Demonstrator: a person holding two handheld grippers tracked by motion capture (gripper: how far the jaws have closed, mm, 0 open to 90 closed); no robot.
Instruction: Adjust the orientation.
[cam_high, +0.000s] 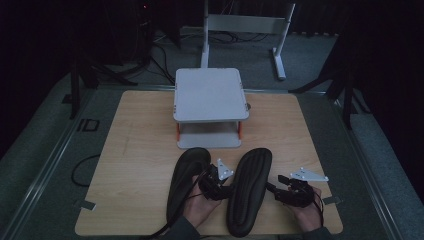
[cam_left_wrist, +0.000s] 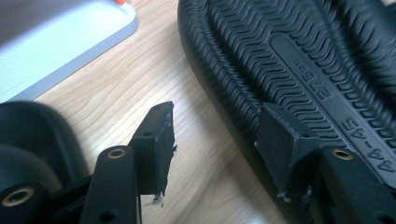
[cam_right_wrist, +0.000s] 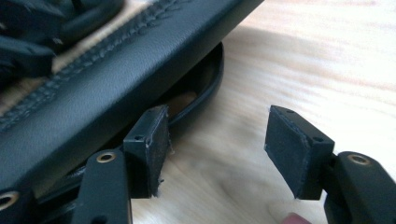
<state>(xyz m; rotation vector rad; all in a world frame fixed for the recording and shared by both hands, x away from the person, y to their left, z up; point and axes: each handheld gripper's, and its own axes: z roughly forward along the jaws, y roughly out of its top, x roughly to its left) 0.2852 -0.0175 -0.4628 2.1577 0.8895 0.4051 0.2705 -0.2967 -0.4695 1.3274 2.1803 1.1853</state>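
High view: wooden tabletop (cam_high: 140, 150) in a dark room; grey stand (cam_high: 210, 95) behind two black slippers (cam_high: 248, 192). Left gripper view: left gripper (cam_left_wrist: 212, 140) jaws apart beside the ribbed sole (cam_left_wrist: 299, 60). Right gripper view: right gripper (cam_right_wrist: 217, 149) jaws apart, empty, over bare wood.

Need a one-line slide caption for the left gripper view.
Left gripper, jaws open over the wooden table, beside the ribbed sole of an upturned black slipper; grey rack base behind.
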